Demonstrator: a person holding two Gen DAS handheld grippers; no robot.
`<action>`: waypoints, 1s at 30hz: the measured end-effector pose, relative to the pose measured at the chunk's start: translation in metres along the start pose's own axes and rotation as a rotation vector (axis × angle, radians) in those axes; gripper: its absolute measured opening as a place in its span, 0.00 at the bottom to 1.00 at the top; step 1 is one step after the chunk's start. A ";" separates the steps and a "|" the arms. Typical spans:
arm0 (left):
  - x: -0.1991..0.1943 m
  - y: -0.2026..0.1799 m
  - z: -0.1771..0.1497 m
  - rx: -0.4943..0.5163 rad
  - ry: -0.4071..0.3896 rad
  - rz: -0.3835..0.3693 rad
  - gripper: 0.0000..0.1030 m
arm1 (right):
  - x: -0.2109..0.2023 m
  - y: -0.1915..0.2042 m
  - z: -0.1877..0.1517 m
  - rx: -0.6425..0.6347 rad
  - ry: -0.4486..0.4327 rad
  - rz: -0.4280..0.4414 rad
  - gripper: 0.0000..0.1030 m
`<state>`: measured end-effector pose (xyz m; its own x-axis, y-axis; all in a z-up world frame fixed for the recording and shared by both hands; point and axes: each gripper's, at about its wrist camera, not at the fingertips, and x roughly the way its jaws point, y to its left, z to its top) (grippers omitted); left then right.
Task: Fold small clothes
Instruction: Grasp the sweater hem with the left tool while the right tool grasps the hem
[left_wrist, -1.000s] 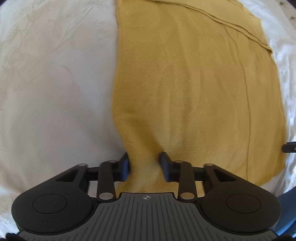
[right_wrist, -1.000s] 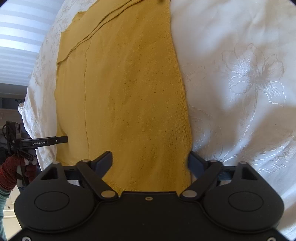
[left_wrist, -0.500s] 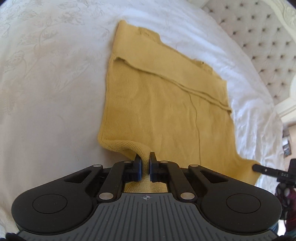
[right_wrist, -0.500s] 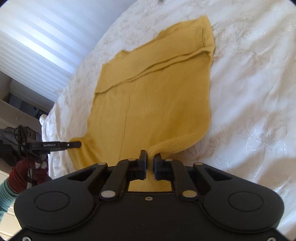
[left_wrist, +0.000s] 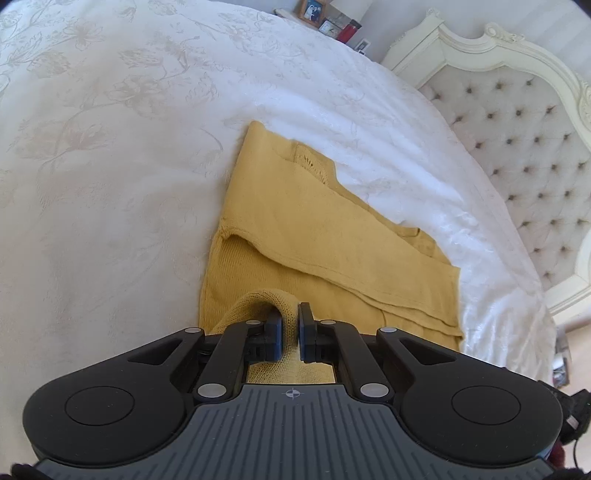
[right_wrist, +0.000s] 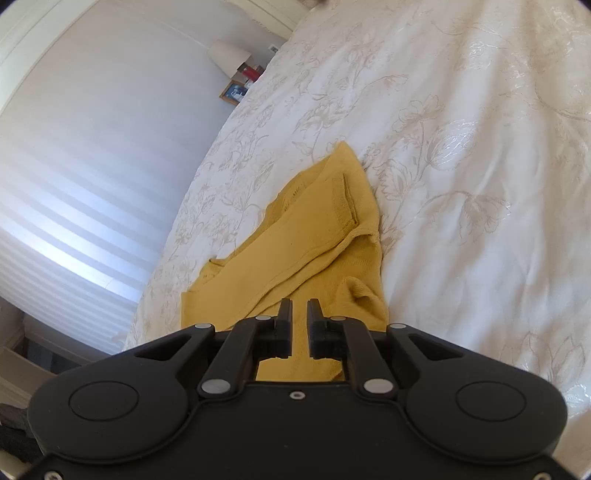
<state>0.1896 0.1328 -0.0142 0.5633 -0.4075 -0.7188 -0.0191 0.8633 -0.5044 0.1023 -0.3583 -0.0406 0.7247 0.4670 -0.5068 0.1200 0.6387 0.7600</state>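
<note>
Both grippers have swung up off the sweater (left_wrist: 332, 236) since a second ago, when they pointed almost straight down at flat yellow knit; now the bedspread (left_wrist: 110, 147) and headboard (left_wrist: 517, 140) fill the top of the left view, and the near hem has come up off the bed with them.

Left gripper (left_wrist: 290, 328): jaws nearly closed, a bunched fold of hem pinched between the pads, low centre of its frame. That grip looks solid.

Right gripper (right_wrist: 299, 328): a narrow gap shows between the jaws, and they have just been opening a little after clamping. Knit sits in that gap, but whether the pads press on it I cannot tell from this angle; a loose lump of hem lies just right of the jaws.

The sweater itself runs from the grippers up to mid-frame in both views, sleeves already folded across its upper part, lying on the bedspread.

The step in hand looks like carrying the bottom hem forward over the body. To do it well, I'd say: keep both hands level with each other so the fold line stays straight, carry the hem high enough not to drag the lower layer, and lay it edge to edge with the far side before letting go. If the right side is slipping, re-pinch first, or the fold will land skewed.
</note>
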 end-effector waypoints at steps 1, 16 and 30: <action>0.004 0.000 -0.001 0.026 -0.002 0.006 0.08 | 0.003 -0.004 0.002 0.015 -0.020 -0.009 0.22; 0.004 0.013 -0.006 0.019 0.025 0.025 0.28 | 0.017 0.001 -0.022 -0.216 0.060 -0.160 0.17; -0.014 0.024 -0.018 0.012 0.076 0.080 0.39 | 0.012 0.001 -0.023 -0.168 0.032 -0.088 0.16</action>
<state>0.1668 0.1534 -0.0248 0.4963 -0.3579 -0.7909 -0.0519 0.8972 -0.4385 0.0954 -0.3383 -0.0552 0.6944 0.4217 -0.5831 0.0653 0.7700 0.6347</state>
